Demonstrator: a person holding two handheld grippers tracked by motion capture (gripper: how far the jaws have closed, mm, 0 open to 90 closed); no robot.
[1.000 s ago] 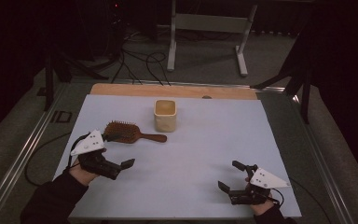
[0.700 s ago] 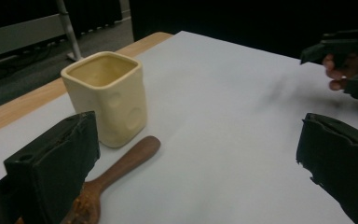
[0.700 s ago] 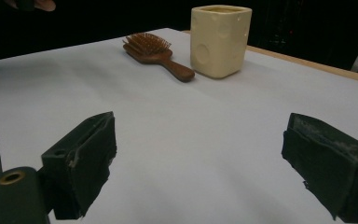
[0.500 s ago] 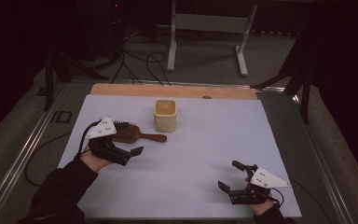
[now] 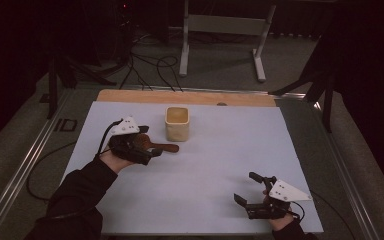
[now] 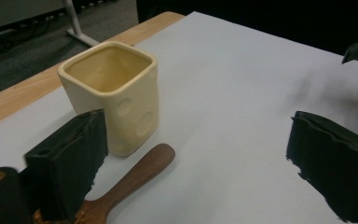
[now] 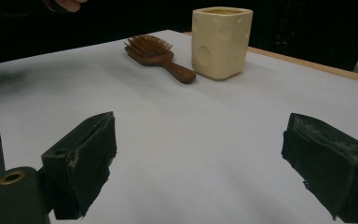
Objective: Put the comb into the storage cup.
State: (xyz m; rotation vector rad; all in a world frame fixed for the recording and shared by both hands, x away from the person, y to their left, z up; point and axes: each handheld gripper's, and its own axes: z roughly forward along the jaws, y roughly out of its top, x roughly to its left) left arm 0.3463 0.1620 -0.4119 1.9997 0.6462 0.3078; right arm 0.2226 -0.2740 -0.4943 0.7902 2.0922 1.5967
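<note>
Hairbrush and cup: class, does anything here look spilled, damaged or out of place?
Nothing stands out. The wooden hairbrush lies flat, bristles up, on the white sheet; the cream cup stands upright beside its handle. No spill or damage shows.

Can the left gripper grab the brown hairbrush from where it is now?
Probably yes. The left gripper hangs open right over the hairbrush, and in the left gripper view the handle lies bare on the white sheet by one jaw. The yellow cup stands close beside it.
</note>
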